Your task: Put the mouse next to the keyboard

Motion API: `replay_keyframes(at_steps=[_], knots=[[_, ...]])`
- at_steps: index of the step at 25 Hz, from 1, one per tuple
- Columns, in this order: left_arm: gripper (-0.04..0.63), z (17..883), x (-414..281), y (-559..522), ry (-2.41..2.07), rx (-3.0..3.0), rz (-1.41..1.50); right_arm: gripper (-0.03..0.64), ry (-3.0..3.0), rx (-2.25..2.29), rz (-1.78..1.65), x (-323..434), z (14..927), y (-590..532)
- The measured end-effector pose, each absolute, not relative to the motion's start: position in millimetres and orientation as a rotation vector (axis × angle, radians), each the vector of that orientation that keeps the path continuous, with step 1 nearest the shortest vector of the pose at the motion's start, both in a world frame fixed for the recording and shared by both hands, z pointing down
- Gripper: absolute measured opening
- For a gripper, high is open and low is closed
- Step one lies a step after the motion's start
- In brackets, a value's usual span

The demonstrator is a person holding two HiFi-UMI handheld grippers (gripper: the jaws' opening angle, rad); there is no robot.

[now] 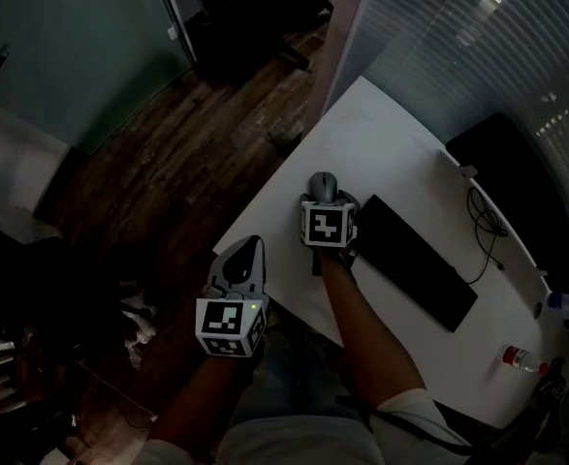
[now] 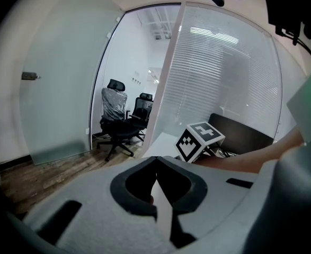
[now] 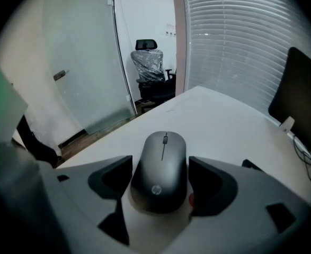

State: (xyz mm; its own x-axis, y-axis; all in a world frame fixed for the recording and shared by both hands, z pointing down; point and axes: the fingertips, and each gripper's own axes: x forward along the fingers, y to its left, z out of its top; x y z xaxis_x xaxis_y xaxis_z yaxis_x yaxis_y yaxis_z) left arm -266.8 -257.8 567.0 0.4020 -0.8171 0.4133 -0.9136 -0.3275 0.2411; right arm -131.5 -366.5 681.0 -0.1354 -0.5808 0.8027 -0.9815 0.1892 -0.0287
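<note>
The left gripper (image 1: pixel 253 245) is hanging well off the keyboard's (image 1: pixel 415 269) left end, past the desk (image 1: pixel 381 134) edge and above the wooden floor (image 1: pixel 197 143). Probably it is waiting there to keep out of the working hand's way, since this job needs only one hand. Its fingers (image 2: pixel 136 187) are lying pressed together, with nothing showing between them. The left forearm is reaching forward from the body, and the gripper is pointing only slightly downward, toward the desk corner.

The right gripper (image 1: pixel 324 198) is working just beyond that same left end of the keyboard. Its fingers (image 3: pixel 110 180) are standing spread wide on either side of the mouse (image 3: pixel 161 168), which is lying flat on the desk. A thin gap is showing at the right finger and the left one is sitting very close, so they are flanking the mouse rather than squeezing it. The desk, not the gripper, is carrying its weight.

In the head view the mouse (image 1: pixel 323 184) is sitting near the keyboard's left end, a little apart from it. That spot already seems to fit the task, so the wide stance looks like letting go rather than a grasp. The right forearm is stretching straight out over the desk. The gripper is tipping steeply down onto the mouse, and its marker cube (image 1: pixel 326 225) is facing up.
</note>
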Motion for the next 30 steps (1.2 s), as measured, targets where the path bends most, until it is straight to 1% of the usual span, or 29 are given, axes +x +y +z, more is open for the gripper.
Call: replay_keyframes(at_steps=[17,30], knots=[[0.005,571,-268,-252,-1.475,2.221,0.300,0.296,-1.761,1.454,0.855,-128,690,-352],[0.005,565,-264,-254,-1.459,2.248,0.315,0.295,-1.820,1.470,0.821,-126,668,-346]])
